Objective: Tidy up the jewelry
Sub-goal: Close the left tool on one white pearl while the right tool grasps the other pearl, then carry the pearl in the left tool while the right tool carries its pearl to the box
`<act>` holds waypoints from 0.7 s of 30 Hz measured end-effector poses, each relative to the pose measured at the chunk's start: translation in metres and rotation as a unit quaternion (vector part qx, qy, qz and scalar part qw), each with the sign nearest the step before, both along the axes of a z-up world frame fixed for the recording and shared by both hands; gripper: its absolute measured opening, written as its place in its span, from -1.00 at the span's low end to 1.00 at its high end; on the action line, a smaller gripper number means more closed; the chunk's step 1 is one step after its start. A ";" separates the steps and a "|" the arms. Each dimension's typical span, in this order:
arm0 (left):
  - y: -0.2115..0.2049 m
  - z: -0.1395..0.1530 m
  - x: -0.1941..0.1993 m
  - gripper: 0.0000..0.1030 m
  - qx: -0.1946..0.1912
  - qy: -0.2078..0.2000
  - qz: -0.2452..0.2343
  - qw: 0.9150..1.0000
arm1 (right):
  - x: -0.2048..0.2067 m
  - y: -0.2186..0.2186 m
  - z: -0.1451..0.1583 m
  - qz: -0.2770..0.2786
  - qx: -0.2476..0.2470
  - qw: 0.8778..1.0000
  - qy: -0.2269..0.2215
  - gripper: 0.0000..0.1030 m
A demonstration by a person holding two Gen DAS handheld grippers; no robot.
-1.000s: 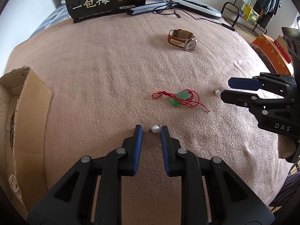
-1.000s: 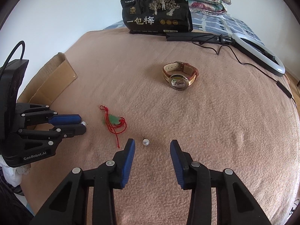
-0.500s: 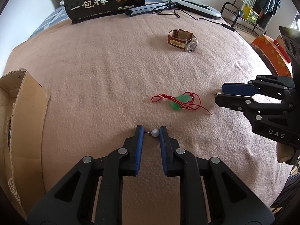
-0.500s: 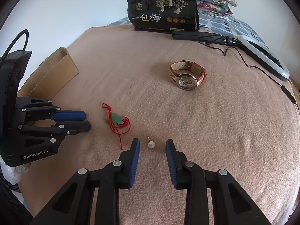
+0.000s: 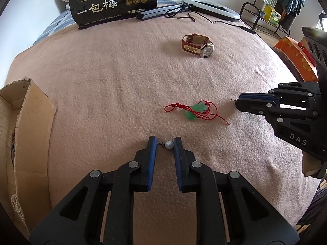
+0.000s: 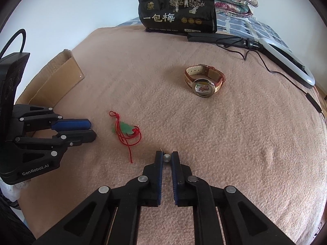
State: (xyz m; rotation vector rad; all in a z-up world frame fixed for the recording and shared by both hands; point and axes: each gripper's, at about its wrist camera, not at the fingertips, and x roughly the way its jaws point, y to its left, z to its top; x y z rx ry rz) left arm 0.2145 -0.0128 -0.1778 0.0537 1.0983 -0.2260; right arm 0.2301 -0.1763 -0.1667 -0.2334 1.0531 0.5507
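Pearl earrings, pair, on pink blanket (image 5: 122, 81): one stud (image 5: 169, 144) pinched between the pads of the left gripper (image 5: 165, 146), post against one pad, pearl against the other; the second stud (image 6: 166, 157) clamped by the right gripper (image 6: 167, 158), its post poking out past the tips

Jade pendant on red cord (image 6: 125, 129): loose between the two grippers, untouched

Wristwatch (image 6: 204, 80): further back, standing on its strap

Cardboard box (image 5: 22, 134): at the blanket's left edge, the likely destination

Risk: round pearls held only at the fingertips may squirt out on lifting and sink into the nap; a bent post is possible if squeezed along its length; the cord may snag a passing gripper
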 end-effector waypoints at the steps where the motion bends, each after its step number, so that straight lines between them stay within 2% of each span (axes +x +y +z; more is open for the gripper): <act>1: 0.000 0.001 0.000 -0.69 0.000 0.000 0.001 1.000 | 0.000 0.000 0.002 0.000 0.000 1.000 -0.002 -0.89; 21: 0.010 0.040 -0.006 -0.69 -0.022 -0.031 0.019 0.999 | -0.006 0.002 0.042 -0.014 0.019 0.999 -0.028 -0.89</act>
